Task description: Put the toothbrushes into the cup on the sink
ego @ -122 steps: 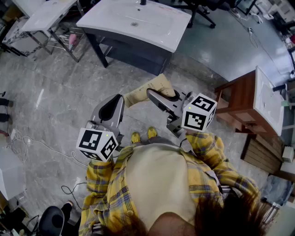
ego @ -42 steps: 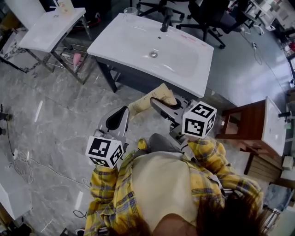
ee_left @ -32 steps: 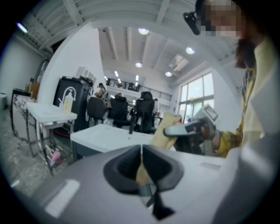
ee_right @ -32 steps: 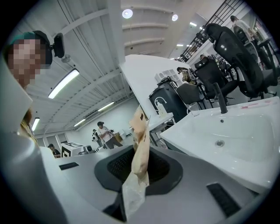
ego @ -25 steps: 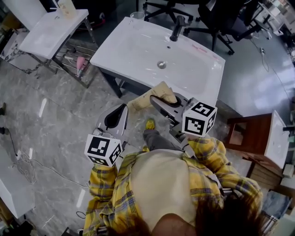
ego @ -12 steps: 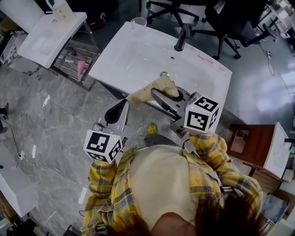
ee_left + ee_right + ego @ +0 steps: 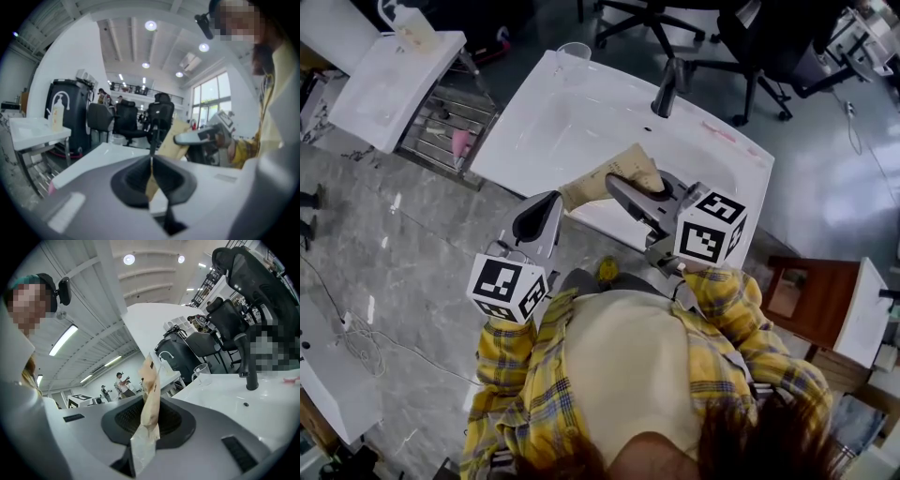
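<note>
Head view: from above the wearer's head, facing steeply down onto the white sink. Left gripper view: from just behind the left gripper, low and close, facing nearly level across the sink's near edge toward office chairs, right gripper at right. Right gripper view: from just behind its own jaws, tan packet close at centre, facing across the basin. Shared with the head view: sink, faucet, cup, packet.
</note>
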`<action>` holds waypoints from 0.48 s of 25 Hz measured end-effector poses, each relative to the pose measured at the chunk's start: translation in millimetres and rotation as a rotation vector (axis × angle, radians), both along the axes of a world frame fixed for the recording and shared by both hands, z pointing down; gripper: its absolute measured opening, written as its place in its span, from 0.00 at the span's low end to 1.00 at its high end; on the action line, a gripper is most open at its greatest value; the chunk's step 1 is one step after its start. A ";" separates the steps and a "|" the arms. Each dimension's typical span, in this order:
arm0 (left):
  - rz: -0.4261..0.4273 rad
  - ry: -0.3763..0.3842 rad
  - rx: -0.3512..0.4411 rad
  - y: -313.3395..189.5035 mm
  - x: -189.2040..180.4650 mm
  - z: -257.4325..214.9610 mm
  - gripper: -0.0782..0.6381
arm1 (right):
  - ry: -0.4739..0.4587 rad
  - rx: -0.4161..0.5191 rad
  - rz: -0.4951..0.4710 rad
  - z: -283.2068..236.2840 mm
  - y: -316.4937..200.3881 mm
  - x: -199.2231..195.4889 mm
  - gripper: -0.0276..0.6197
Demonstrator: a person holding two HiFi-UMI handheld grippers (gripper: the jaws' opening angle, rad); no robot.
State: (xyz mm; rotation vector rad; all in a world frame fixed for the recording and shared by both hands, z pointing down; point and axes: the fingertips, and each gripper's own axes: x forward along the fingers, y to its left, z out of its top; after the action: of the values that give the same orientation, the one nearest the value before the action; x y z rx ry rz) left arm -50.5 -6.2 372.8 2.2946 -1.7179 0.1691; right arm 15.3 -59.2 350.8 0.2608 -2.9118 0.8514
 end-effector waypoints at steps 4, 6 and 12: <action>0.022 -0.013 -0.004 -12.2 -0.4 -1.6 0.13 | -0.008 0.005 0.010 0.4 -12.0 -1.8 0.15; 0.037 -0.024 -0.012 -17.2 -3.3 -0.6 0.13 | -0.015 0.002 0.018 0.0 -16.4 -4.4 0.15; 0.115 -0.033 -0.015 -39.5 -11.8 1.6 0.13 | -0.023 -0.009 0.054 1.6 -32.3 -14.6 0.15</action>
State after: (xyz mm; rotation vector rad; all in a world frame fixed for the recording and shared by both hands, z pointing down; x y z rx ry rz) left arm -62.3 -45.7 374.4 2.3935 -1.5947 0.2422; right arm 0.8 -91.4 352.4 0.3323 -2.9340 0.8812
